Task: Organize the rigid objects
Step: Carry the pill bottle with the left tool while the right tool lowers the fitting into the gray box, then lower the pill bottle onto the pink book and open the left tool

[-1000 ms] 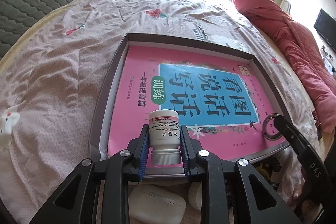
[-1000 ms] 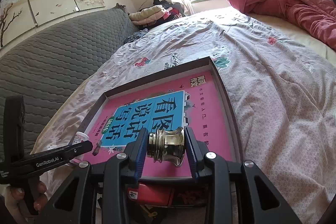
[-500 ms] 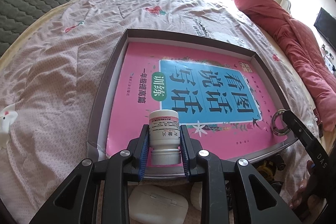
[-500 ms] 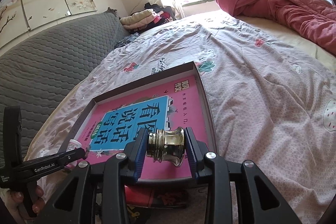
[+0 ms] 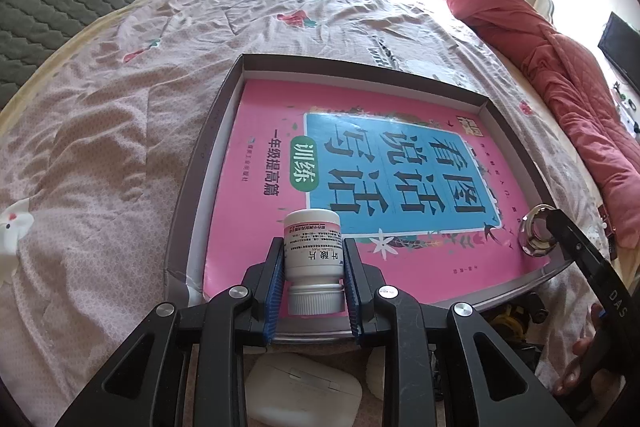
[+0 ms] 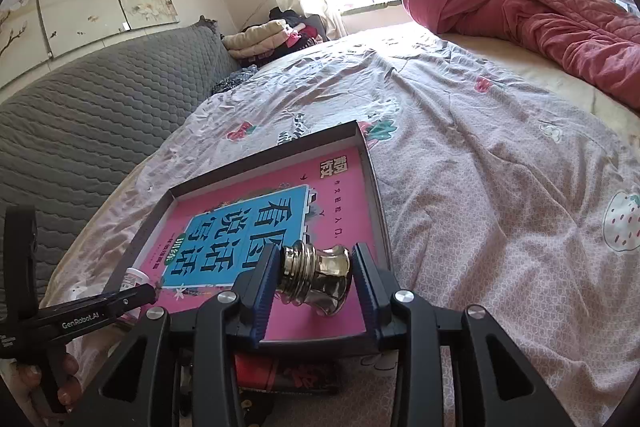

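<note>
My left gripper (image 5: 313, 267) is shut on a white pill bottle (image 5: 312, 239), cap towards the camera, held over the near edge of a shallow grey tray (image 5: 208, 155). A pink and blue book (image 5: 256, 147) fills the tray. In the right wrist view a brass knob (image 6: 316, 279) lies tilted on the book's near right corner, between the jaws of my right gripper (image 6: 316, 269). Those jaws are opening, and a thin gap shows at the right pad. The knob (image 5: 536, 235) shows at the tray's right corner in the left wrist view.
The tray lies on a pink flowered bedspread (image 6: 480, 187). A white case (image 5: 304, 387) and a red packet (image 6: 280, 375) lie just in front of the tray. A red quilt (image 5: 560, 67) is heaped at the right, with a grey padded headboard (image 6: 80, 127) on the left.
The right jaws have parted a little around the brass knob, which now rests on the book. The left gripper and its bottle have stayed put.
</note>
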